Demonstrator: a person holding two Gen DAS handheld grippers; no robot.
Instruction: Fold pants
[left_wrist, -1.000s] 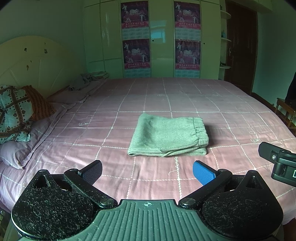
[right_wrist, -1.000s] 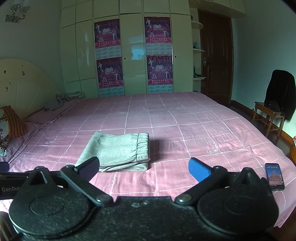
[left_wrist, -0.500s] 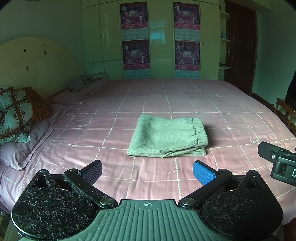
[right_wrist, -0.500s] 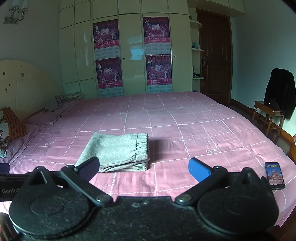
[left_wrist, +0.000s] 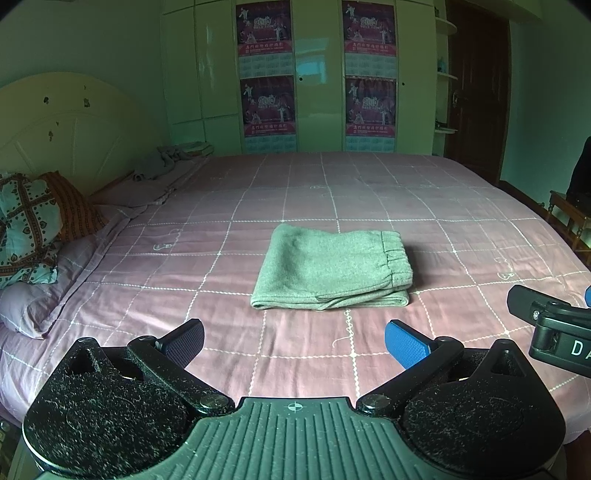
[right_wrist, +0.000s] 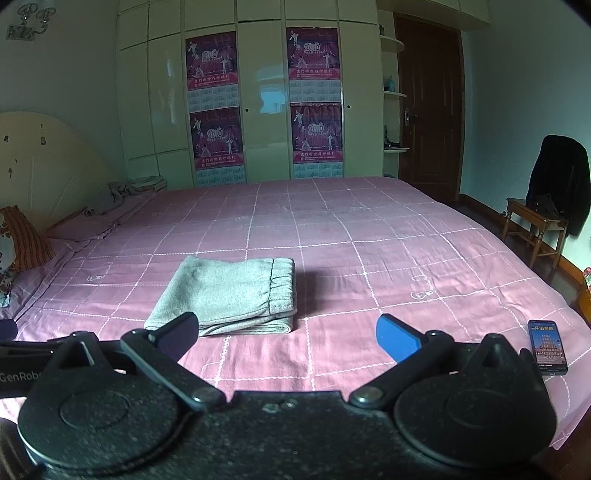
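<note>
Grey pants (left_wrist: 332, 271) lie folded into a flat rectangle on the pink checked bedspread (left_wrist: 332, 192), waistband to the right. They also show in the right wrist view (right_wrist: 231, 297), left of centre. My left gripper (left_wrist: 295, 341) is open and empty, held back near the bed's front edge, apart from the pants. My right gripper (right_wrist: 288, 336) is open and empty too, in front and to the right of the pants. Part of the right gripper's body (left_wrist: 554, 325) shows at the right edge of the left wrist view.
A phone (right_wrist: 547, 347) lies on the bed's front right corner. Pillows (left_wrist: 33, 229) and a headboard (left_wrist: 66, 136) stand at the left. Crumpled grey cloth (left_wrist: 166, 162) lies at the far left. A wardrobe (right_wrist: 258, 103) is behind; a wooden stool (right_wrist: 535, 229) with a dark coat is right.
Both grippers have drawn back and risen slightly from the bed. The pants have not moved and both grippers stay open.
</note>
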